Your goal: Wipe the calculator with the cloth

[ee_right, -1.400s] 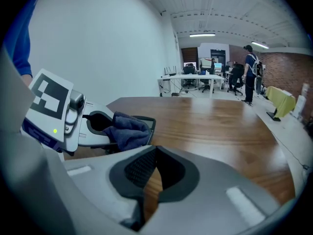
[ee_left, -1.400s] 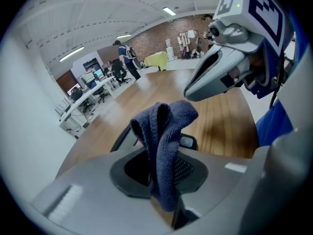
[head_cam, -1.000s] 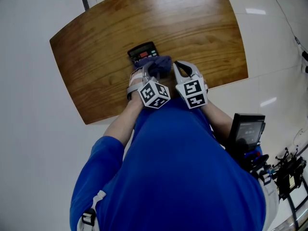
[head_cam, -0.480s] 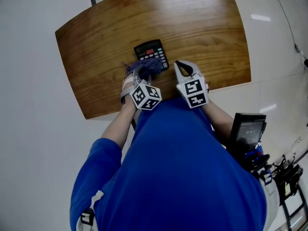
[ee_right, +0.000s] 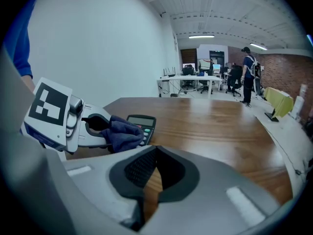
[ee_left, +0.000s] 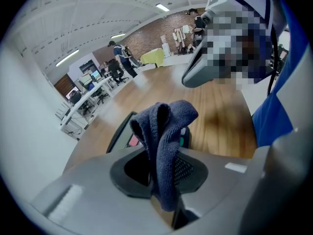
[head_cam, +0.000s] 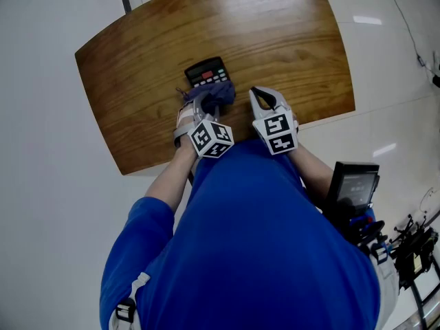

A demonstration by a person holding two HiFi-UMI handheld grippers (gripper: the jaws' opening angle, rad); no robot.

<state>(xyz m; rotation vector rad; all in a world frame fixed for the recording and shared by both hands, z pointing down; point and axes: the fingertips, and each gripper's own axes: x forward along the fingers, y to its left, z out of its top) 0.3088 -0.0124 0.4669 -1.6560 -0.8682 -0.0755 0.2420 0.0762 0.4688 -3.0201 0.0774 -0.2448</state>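
A curved wood-grain tabletop (head_cam: pixel 275 40) is shown on a glossy white floor (head_cam: pixel 41 115); the open-plan office with desks (ee_right: pixel 195 82) is revealed only by the gripper views. The small black calculator (head_cam: pixel 206 71) lies flat mid-tabletop, its near end overlapped by the dark blue cloth (head_cam: pixel 214 92) clamped in the left gripper (head_cam: pixel 206 103), while the right gripper (head_cam: pixel 265 98) is held beside it, closed on nothing.

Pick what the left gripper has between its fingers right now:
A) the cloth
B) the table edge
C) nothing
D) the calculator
A: in the left gripper view, the left gripper has its fingers closed on the dark blue cloth, which sticks up out of them, while the calculator lies on the table beyond.
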